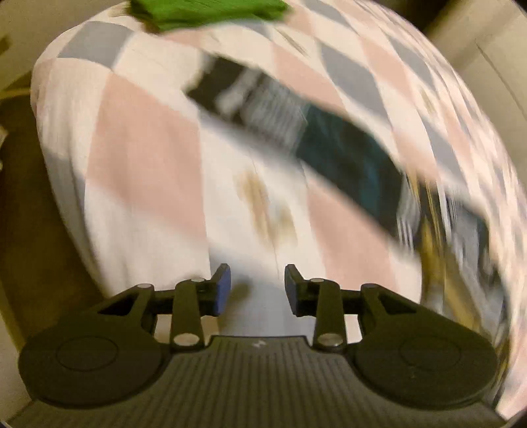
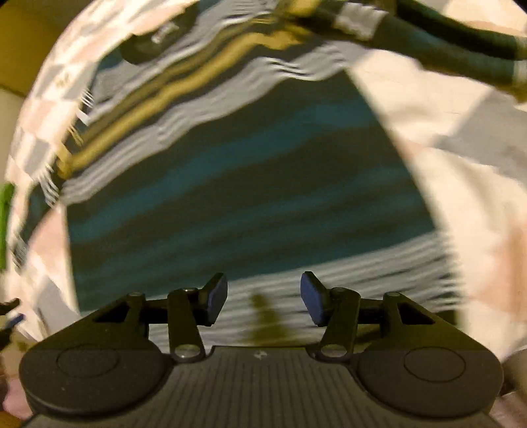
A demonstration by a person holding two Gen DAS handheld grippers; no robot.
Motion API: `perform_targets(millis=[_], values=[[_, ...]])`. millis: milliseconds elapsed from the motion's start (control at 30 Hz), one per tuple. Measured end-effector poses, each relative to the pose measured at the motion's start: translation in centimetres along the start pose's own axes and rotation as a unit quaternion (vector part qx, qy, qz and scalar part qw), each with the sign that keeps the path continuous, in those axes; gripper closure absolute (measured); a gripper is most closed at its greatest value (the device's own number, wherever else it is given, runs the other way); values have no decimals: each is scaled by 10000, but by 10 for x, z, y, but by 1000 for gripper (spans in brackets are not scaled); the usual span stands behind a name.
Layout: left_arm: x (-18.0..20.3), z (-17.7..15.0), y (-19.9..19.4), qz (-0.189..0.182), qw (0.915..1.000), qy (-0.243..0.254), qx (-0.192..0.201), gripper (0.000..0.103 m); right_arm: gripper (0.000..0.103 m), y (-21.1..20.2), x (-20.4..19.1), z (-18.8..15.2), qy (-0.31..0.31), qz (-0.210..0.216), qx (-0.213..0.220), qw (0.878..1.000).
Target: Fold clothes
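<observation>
Covering nearly all of both views, a checked bedspread (image 1: pixel 141 158) in pink, grey and white lies under everything. On it a striped garment (image 2: pixel 250 184), teal and dark with grey and yellow bands, is spread; in the left wrist view it runs from the centre toward 4 o'clock. A green cloth (image 1: pixel 204 11) sits at 12 o'clock there. The left gripper (image 1: pixel 257 288) is wide apart and holds nothing. The right gripper (image 2: pixel 263 298) is also spread, empty, above the garment's grey stripes.
</observation>
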State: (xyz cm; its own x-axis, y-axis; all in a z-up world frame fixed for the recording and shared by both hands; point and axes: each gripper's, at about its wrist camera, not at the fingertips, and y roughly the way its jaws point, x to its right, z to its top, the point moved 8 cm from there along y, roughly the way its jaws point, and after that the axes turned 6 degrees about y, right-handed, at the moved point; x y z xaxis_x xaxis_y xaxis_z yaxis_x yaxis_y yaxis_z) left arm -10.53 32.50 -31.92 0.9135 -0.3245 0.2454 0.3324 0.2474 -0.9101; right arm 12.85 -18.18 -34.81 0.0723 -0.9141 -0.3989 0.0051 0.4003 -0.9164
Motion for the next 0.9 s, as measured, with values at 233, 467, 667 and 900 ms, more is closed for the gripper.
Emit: perform_targets(millis=[233,467,667,900], values=[[-41,91,50,78,9973,-723,-95,71,50,67,-152,5,465,1305,-404,9895],[-69,126,91,57,9896,-1425,-211,59,47,133,-286,8,776,2013,-864,9726],[-46,138,69,-58,9994,-296,188,99,46,147,-309,1,437,1703,-1055,9787],[-76,79,69,715,9947,714,-167,85,45,143,-275,4,635,1385,-1021,9830]])
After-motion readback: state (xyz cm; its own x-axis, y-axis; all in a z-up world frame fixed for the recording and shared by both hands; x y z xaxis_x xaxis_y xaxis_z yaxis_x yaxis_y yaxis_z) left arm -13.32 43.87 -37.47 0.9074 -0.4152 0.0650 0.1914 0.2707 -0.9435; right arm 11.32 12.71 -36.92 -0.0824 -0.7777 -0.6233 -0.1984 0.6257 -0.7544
